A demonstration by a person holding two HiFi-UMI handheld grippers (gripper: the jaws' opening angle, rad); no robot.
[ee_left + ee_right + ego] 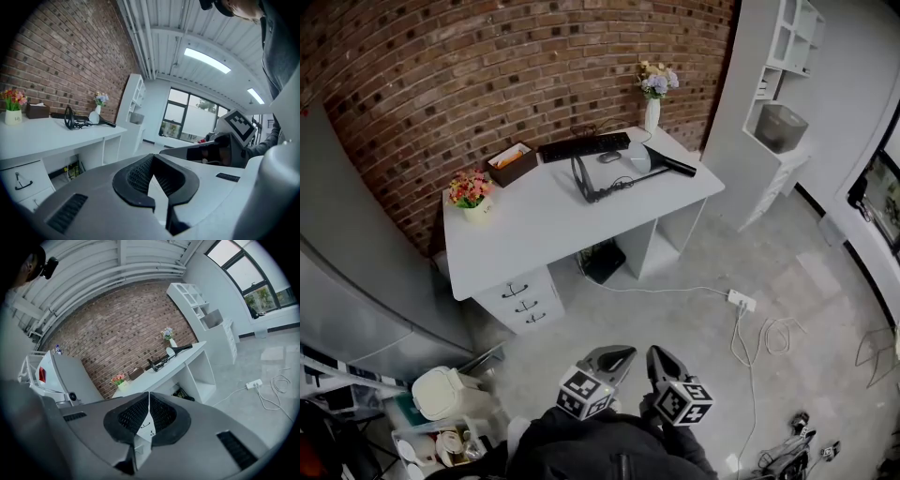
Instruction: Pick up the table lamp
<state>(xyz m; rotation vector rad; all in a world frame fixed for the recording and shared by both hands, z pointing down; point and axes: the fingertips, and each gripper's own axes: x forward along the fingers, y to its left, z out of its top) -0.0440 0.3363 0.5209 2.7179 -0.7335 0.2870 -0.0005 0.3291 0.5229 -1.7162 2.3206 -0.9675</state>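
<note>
The black table lamp (623, 173) lies on its side on the white desk (544, 225), its ring-shaped part toward the front and its dark head toward the right end. It also shows far off in the left gripper view as the lamp (77, 121) and in the right gripper view as the lamp (168, 357). My left gripper (625, 354) and right gripper (655, 353) are side by side low in the head view, well short of the desk. Seen from their own cameras, the left gripper (153, 158) and the right gripper (149, 394) are both shut with nothing between the jaws.
On the desk are a keyboard (583, 146), a mouse (608, 157), a brown box (512, 163), a flower pot (472, 192) and a vase of flowers (654, 94). A white shelf unit (778, 94) stands to the right. A power strip (741, 300) with cables lies on the floor.
</note>
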